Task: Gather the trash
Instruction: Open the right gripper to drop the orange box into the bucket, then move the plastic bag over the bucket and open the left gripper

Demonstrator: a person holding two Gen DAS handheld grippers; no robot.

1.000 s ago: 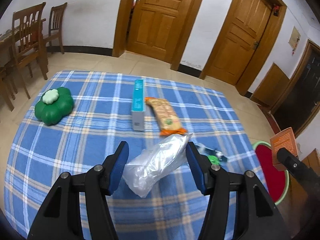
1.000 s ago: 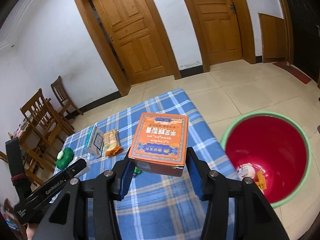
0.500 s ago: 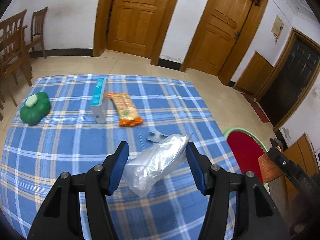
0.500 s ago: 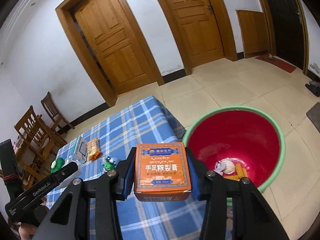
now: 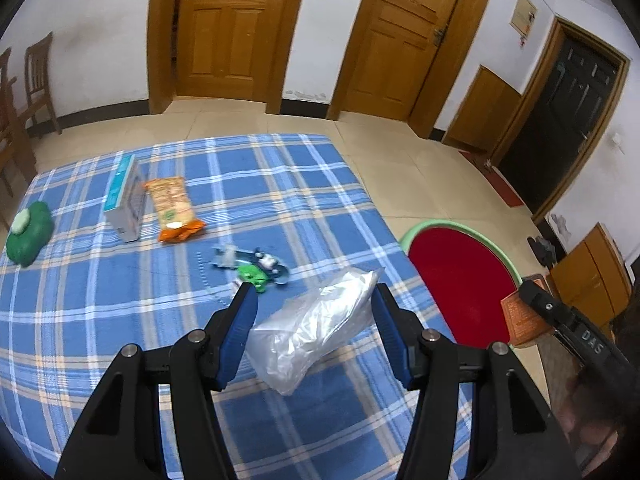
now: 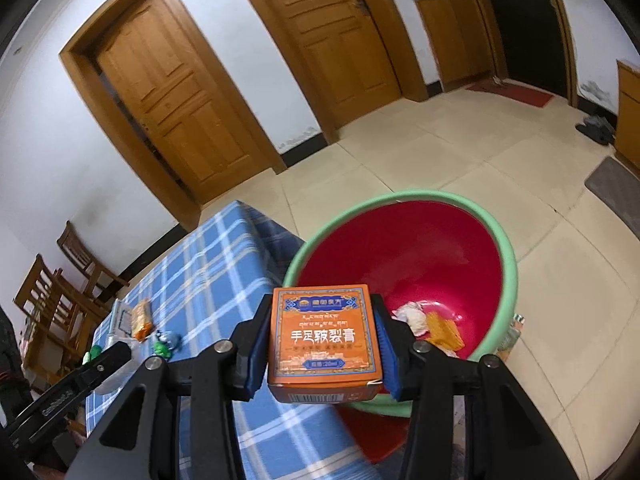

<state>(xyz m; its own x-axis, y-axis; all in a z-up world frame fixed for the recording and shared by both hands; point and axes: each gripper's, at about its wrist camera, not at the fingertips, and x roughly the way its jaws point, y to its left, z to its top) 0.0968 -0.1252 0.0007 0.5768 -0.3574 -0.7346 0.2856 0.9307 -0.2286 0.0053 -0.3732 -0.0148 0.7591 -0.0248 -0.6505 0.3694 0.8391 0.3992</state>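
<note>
right wrist: right tool [image 6: 320,336] grips orange box [image 6: 324,340] printed "手足皲裂膏"

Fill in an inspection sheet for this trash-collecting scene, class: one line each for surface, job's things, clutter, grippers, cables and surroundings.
Surface: blue plaid tablecloth, wrinkle-free where visible.
Job's things: orange box and clear plastic bag held; red basin with green rim on the floor, already holding scraps.
Clutter: orange snack packet, blue-white carton, green lobed item, small green-and-dark bits.
Grippers: right gripper shut on the box, in front of the basin; left gripper shut on the bag above the cloth.
Cables: nothing seen.
Surroundings: wooden doors, chairs, tiled floor.
</note>
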